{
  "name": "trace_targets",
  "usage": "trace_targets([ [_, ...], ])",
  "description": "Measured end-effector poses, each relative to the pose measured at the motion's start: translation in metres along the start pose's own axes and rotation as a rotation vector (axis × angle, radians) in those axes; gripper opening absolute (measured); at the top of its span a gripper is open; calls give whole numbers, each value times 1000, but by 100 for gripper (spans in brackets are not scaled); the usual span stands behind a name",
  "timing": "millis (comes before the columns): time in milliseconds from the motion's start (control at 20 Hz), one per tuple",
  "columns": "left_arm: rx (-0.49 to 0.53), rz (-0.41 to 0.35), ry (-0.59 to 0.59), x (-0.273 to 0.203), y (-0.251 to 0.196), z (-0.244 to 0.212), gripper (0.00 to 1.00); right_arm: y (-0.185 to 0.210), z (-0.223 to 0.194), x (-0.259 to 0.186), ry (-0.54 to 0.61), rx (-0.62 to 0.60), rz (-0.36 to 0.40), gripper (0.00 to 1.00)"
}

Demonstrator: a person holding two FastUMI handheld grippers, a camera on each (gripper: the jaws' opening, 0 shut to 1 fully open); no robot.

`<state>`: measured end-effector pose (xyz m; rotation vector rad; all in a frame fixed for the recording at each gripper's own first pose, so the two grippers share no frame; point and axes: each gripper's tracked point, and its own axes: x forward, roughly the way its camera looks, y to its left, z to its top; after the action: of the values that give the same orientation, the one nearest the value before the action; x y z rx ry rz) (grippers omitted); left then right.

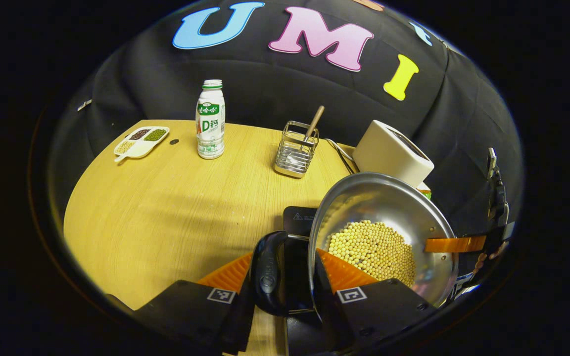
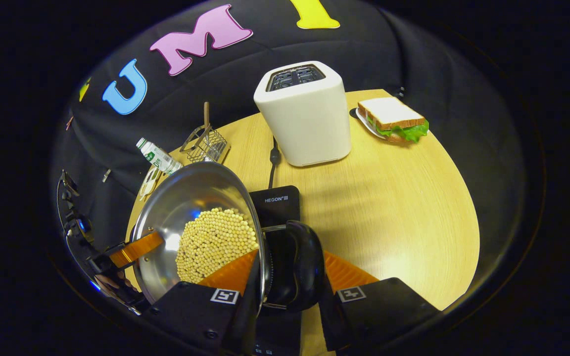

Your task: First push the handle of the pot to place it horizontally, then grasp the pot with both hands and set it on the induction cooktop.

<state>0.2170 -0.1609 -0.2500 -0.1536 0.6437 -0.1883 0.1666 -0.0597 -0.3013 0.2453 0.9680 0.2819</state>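
Note:
A steel pot (image 1: 384, 202) holding soybeans (image 1: 374, 249) hangs tilted over the black induction cooktop (image 1: 297, 217); whether it touches the cooktop I cannot tell. My left gripper (image 1: 285, 257) is shut on the pot's black side handle (image 1: 267, 272), one finger outside the handle and one inside the rim. A finger (image 1: 455, 244) of my right gripper reaches over the far rim. In the right gripper view, my right gripper (image 2: 290, 257) is shut on the pot's (image 2: 191, 193) other black handle (image 2: 297, 264) in the same way, above the cooktop (image 2: 275, 202). A left-gripper finger (image 2: 136, 249) shows across the soybeans (image 2: 213, 237).
On the round wooden table (image 1: 156, 212) stand a milk bottle (image 1: 211, 121), a wire utensil holder (image 1: 296, 151), a divided dish of beans (image 1: 141, 140) and a white toaster (image 2: 305, 116) with its cord (image 2: 273, 158). A sandwich (image 2: 394, 118) on a plate lies at the far right edge.

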Motion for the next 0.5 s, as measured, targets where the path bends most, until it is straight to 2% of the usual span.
trace_targets([
  [50, 3, 0, 8, 1, 0, -1, 61, -1, -1, -1, -1, 4, 2, 53],
  [100, 4, 4, 15, 0, 0, -2, 61, -2, 0, -2, 0, 10, 3, 58],
  [200, 2, 11, 23, 0, 1, -3, 63, -1, -1, -2, -4, 22, 11, 58],
  [400, -4, 34, 48, -3, 2, -8, 68, 0, -3, -5, -6, 55, 19, 58],
  [450, -5, 48, 48, -4, 5, -8, 71, -3, -3, -6, -11, 52, 5, 53],
  [500, -9, 61, 43, -7, 8, -7, 74, -4, -2, -7, -22, 49, -1, 68],
])
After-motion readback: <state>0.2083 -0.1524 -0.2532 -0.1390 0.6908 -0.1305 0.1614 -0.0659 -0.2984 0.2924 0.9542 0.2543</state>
